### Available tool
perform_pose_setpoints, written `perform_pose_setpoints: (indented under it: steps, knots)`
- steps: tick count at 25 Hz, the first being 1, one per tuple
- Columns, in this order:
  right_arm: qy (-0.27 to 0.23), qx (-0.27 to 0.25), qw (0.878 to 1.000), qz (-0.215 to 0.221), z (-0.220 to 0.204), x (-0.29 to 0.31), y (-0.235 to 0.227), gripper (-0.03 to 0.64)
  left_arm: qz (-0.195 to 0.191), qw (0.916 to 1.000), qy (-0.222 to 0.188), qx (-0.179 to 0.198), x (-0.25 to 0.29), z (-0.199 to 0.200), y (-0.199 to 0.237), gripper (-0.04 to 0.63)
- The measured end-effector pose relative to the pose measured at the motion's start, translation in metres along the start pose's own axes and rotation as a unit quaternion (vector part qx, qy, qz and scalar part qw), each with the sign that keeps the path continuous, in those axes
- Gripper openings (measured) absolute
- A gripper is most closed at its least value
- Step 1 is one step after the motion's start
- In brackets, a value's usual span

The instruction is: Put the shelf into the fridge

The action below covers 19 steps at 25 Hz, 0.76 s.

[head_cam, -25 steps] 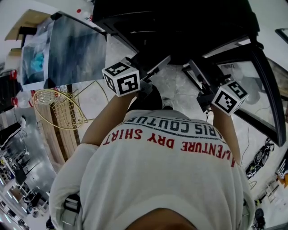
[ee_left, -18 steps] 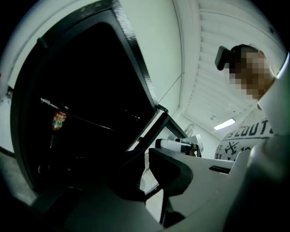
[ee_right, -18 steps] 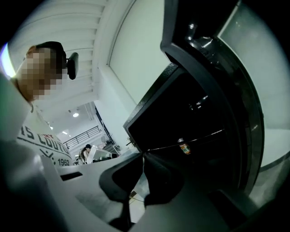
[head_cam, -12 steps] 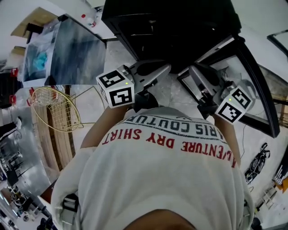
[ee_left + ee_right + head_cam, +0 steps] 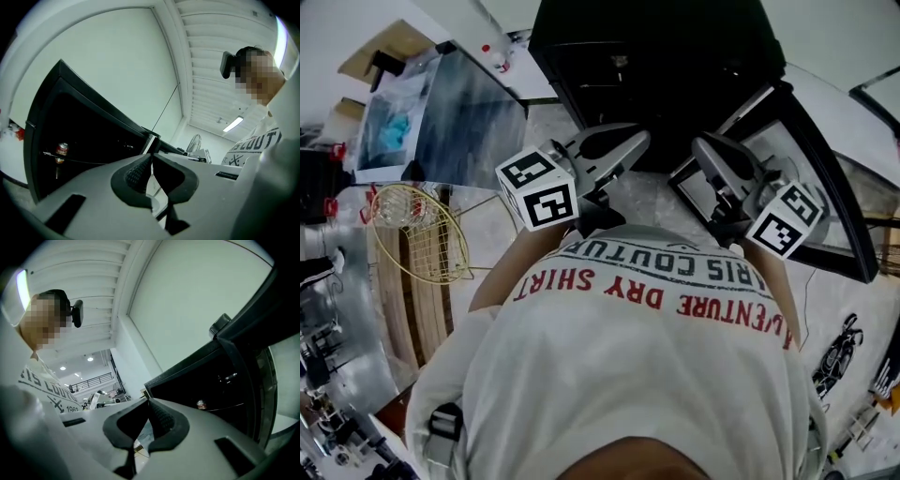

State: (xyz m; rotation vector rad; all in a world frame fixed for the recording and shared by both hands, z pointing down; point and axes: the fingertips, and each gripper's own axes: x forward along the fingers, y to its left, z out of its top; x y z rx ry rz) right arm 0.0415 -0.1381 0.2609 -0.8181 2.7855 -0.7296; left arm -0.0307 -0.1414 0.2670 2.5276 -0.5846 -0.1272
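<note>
Pale floor (image 5: 666,192) before an open black fridge (image 5: 666,56), both grippers empty.
Its glass door (image 5: 825,187) stands wide at the right. Inside the dark cavity a thin wire shelf (image 5: 84,160) sits level, so the placing looks done. The left gripper (image 5: 151,159) and right gripper (image 5: 149,403) are clenched on nothing in front of the opening. A small can (image 5: 61,150) rests on that shelf. Probably only closing the door remains.

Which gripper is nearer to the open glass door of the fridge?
Right. In the head view the right gripper lies over the inner edge of the door. The left gripper is farther from it, before the left side of the dark fridge.
</note>
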Motion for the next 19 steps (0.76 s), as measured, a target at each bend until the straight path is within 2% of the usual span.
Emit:
perform_pose_setpoints:
  steps: [19]
  knots:
    - [0.002,0.027,0.998,-0.056,-0.013,-0.008,-0.021,0.023,0.024,0.9997,0.003,0.005,0.003,-0.001,0.008,0.037]
